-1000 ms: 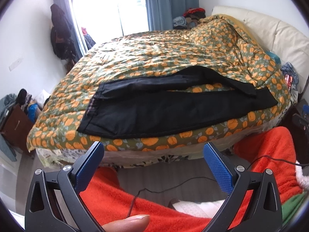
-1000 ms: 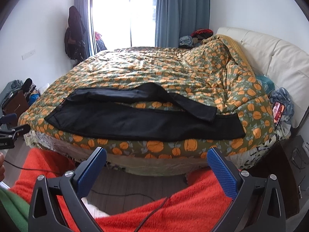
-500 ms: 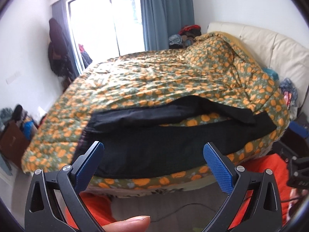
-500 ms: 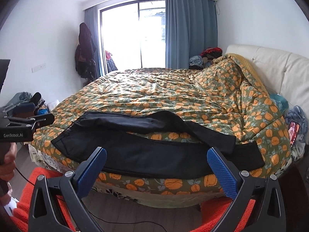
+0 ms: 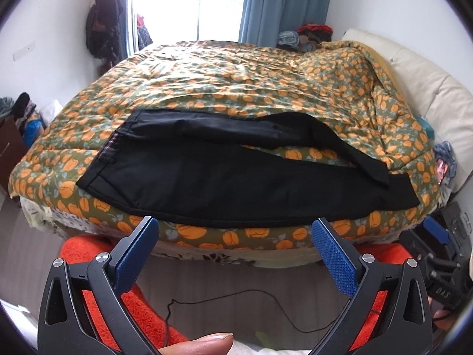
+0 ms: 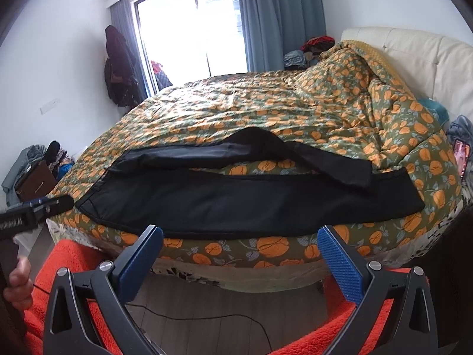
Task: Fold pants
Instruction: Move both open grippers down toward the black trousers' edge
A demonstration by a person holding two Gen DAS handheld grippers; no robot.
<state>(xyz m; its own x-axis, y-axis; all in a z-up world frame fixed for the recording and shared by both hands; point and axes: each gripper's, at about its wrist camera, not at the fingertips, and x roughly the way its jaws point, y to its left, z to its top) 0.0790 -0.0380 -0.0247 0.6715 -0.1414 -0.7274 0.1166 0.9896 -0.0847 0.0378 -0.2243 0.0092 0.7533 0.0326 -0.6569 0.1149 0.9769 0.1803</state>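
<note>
- Lying flat along the near edge of the bed, the black pants (image 5: 236, 183) stretch sideways across the orange-patterned quilt (image 5: 236, 88); I see the waistband at the left and the leg ends at the right.
- I see the near leg straight and the far leg bent, its end crossing over onto the near one; a wedge of quilt shows between them.
- I hold my left gripper (image 5: 235, 254) below the bed's edge, its blue pads spread wide with nothing between them, apart from the pants.
- I hold my right gripper (image 6: 241, 263) the same way; jaws wide apart, empty, short of the fabric.
- Below both I see wood floor (image 5: 221, 290), a thin black cable (image 5: 236, 295) and red fleece (image 6: 59, 266); a cream headboard (image 6: 414, 56) stands at the right, blue curtains (image 6: 278, 17) and a bright window (image 6: 189, 29) behind.
</note>
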